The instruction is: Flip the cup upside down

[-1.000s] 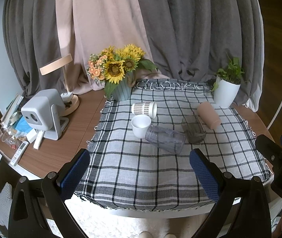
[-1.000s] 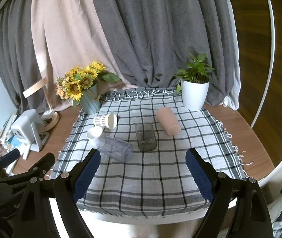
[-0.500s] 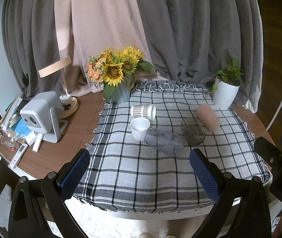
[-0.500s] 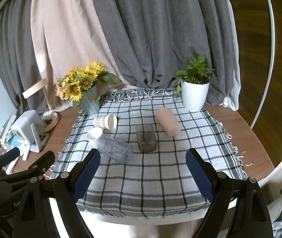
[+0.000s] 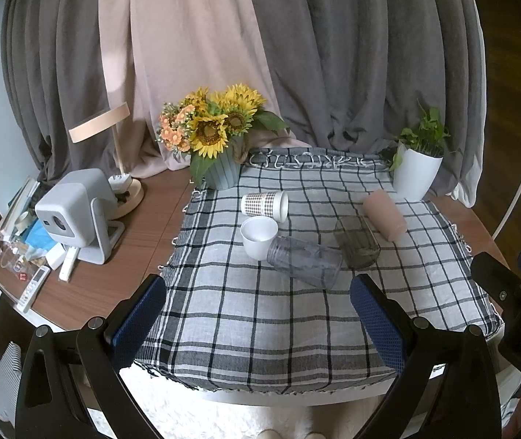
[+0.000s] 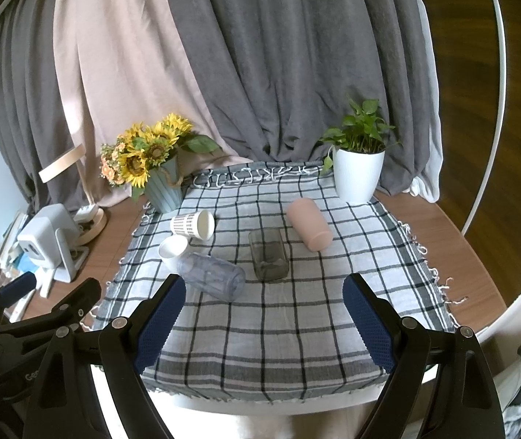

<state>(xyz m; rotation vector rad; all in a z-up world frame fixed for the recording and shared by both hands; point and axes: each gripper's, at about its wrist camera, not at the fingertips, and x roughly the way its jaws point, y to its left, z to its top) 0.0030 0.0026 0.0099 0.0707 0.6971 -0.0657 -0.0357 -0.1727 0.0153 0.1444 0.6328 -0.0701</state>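
Observation:
Several cups rest on a checked cloth (image 5: pixel 260 314) (image 6: pixel 278 314). A white cup (image 5: pixel 258 236) (image 6: pixel 172 250) stands upright. A patterned paper cup (image 5: pixel 264 205) (image 6: pixel 192 224), a clear tumbler (image 5: pixel 304 261) (image 6: pixel 211 274), a dark glass (image 5: pixel 357 241) (image 6: pixel 268 254) and a pink cup (image 5: pixel 385 214) (image 6: pixel 310 223) lie on their sides. My left gripper (image 5: pixel 258 323) is open and empty, over the cloth's near edge. My right gripper (image 6: pixel 266 323) is open and empty, at the same edge.
A sunflower vase (image 5: pixel 220 172) (image 6: pixel 163 190) stands at the cloth's far left corner, a white plant pot (image 5: pixel 414 175) (image 6: pixel 357 175) at the far right. A white projector (image 5: pixel 74 212), a lamp (image 5: pixel 114 146) and clutter sit on the wooden table to the left. Curtains hang behind.
Both grippers have drawn back and risen slightly, so the table looks a little farther away. Nothing on the cloth has moved.

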